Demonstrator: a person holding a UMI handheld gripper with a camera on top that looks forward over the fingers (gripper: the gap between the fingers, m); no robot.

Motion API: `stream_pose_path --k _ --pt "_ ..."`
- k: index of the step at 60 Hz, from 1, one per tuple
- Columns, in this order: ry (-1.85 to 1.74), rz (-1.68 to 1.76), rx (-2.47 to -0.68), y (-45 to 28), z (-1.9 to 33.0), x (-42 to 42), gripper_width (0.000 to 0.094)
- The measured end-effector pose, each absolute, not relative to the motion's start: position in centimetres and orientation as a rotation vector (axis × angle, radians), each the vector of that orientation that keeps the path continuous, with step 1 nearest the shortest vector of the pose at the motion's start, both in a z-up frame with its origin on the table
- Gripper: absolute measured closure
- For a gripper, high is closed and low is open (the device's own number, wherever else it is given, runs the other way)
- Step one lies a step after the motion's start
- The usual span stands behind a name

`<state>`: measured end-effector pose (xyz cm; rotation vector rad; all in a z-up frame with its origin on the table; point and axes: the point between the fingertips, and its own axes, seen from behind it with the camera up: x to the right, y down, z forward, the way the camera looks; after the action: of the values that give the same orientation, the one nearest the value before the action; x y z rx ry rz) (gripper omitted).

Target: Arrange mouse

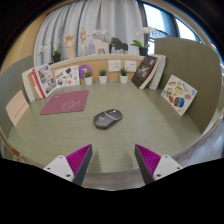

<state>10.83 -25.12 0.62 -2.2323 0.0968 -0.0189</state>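
Observation:
A grey computer mouse point(108, 118) lies on the pale green table point(130, 135), well beyond my fingers and about midway between them. A dark red mouse mat point(65, 102) lies flat on the table to the left of the mouse, apart from it. My gripper point(113, 160) is open and empty, hovering over the table's near edge. Its magenta pads point(77, 160) stand wide apart with bare table between them.
Books and cards lean along the back: one stack at the left point(40, 80), a dark book point(146, 70) and a sticker-covered card point(179, 94) at the right. Three small potted plants point(102, 75) stand on a low shelf behind the mat. A window is beyond.

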Motion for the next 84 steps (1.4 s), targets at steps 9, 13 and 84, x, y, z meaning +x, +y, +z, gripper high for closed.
stream_pose_path --k 9,13,84 --pt "0.06 -0.006 -2.243 -20.9 -0.6 8.5 0.0073" --pt "0.047 -0.007 -2.256 -18.9 -1.0 8.0 0.0074" --pt "-0.08 0.032 -2.389 -7.3 -1.6 6.1 0.0669"
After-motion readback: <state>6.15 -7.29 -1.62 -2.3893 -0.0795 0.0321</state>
